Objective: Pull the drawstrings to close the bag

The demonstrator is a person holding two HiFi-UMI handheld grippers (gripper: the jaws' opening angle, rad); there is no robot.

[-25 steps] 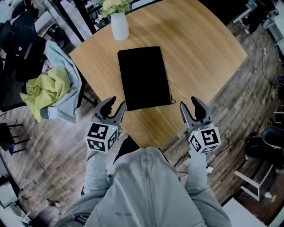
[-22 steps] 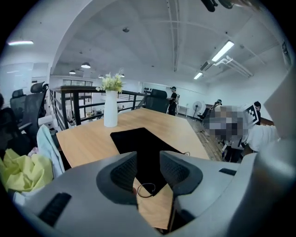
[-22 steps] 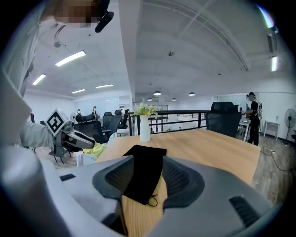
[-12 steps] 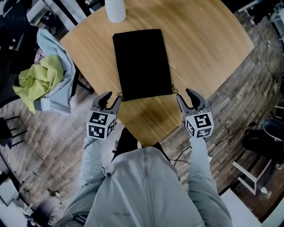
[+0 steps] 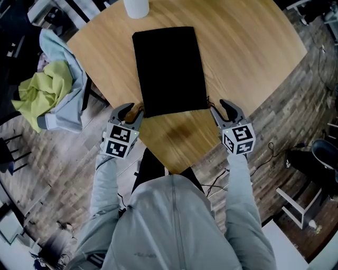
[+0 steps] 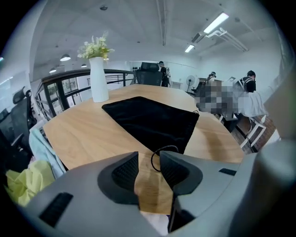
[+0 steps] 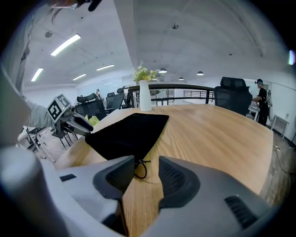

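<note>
Round wood table (image 5: 237,63), office behind, vase (image 5: 136,6) at the far edge. Black bag (image 5: 169,68) lies flat in the middle. Its long axis runs straight away from the person toward the vase, and its mouth is the near short edge.

A cord loop sticks out at each near corner, and each gripper is at its own corner, so neither is nearer.
- Left gripper (image 5: 131,111) is at the near-left corner with its jaws fairly wide. The left loop (image 6: 162,155) sits in the gap, just beside the inner pad. It looks unpinched, with bare wood showing between the pads.
- Right gripper (image 5: 222,107) is at the near-right corner. Its jaws are wide but have just been closing. The right loop (image 7: 140,169) is between them, close to the inner pad and not clamped.

Both grippers point forward and down at the table edge.

Key relation: the loops lie on the line of the near edge, crosswise to the bag's long axis. Judged next step is to close on both loops, then draw them apart sideways along that edge, left going left and right going right.

Risk: the cords are thin and off-centre in the gaps, so they could slip past the pads.
</note>
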